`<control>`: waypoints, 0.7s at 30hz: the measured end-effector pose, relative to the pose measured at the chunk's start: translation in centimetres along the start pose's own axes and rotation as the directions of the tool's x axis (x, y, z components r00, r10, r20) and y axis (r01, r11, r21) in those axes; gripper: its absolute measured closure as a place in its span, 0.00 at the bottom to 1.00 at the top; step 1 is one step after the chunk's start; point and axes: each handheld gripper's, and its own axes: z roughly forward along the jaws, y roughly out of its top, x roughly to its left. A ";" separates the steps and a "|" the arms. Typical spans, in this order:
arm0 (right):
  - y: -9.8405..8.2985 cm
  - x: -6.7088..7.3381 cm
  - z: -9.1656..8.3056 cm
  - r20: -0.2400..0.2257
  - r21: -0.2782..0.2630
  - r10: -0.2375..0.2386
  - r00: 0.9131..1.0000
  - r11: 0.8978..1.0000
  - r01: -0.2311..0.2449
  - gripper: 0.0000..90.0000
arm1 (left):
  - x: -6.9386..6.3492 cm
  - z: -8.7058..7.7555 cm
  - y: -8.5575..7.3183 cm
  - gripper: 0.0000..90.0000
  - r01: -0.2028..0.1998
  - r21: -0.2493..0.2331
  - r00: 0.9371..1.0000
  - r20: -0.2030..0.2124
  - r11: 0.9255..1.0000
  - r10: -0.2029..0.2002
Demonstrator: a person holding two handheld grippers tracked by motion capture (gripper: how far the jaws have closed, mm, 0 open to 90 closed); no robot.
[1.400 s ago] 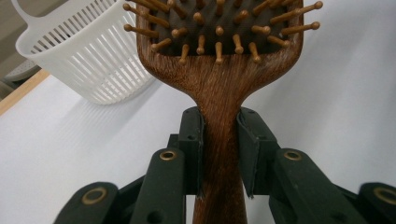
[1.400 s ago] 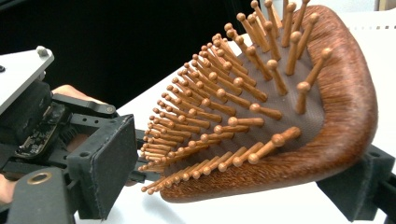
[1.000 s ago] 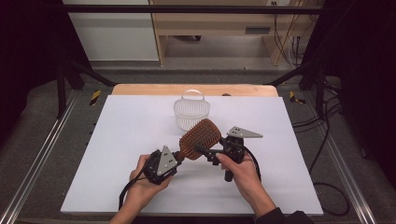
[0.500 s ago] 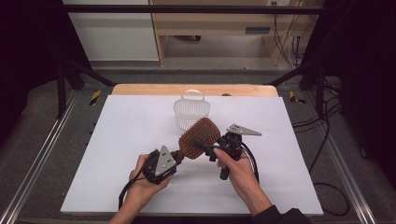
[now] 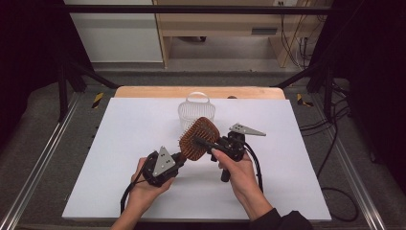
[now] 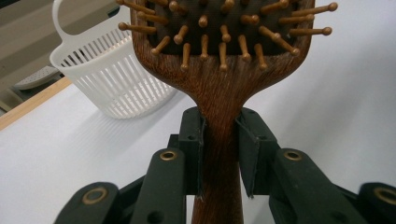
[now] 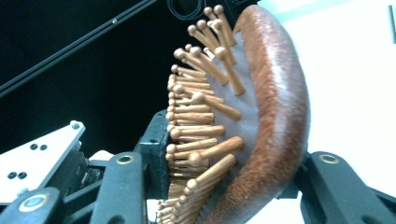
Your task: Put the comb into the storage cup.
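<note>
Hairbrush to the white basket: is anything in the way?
Nothing visible. The hairbrush is held above the table, handle in the left claw, the right claw closing around its head. The white basket stands just behind, with bare table between.

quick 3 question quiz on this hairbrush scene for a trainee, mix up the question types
1. True or false: the left gripper is shut on the handle of the wooden hairbrush.
2. Multiple choice: what stands on the table just behind the hairbrush? A) a white slotted basket B) a red mug C) a cardboard box
3. Short answer: which part of the hairbrush sits between the jaws of the right gripper?

Key
1. True: in the left gripper view both jaws clamp the handle.
2. A: the white basket.
3. The head. The jaws have just been closing, one on the bristle side and one on the wooden back; whether both press on it is unclear.
</note>
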 end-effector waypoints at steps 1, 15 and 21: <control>0.1 0.2 0.1 0.001 -0.004 -0.001 1.000 1.000 0.001 0.58 | 0.1 -0.1 0.0 0.81 0.004 -0.004 1.000 0.002 1.000 -0.004; 0.4 1.1 0.8 0.006 -0.015 -0.007 1.000 1.000 0.007 0.63 | 0.6 -0.3 -0.2 0.80 0.074 -0.012 0.997 0.027 0.997 -0.073; 0.6 1.5 1.0 0.036 -0.026 -0.005 0.999 1.000 0.006 0.63 | 1.2 -0.2 -0.5 0.79 0.131 -0.044 0.990 0.051 0.990 -0.129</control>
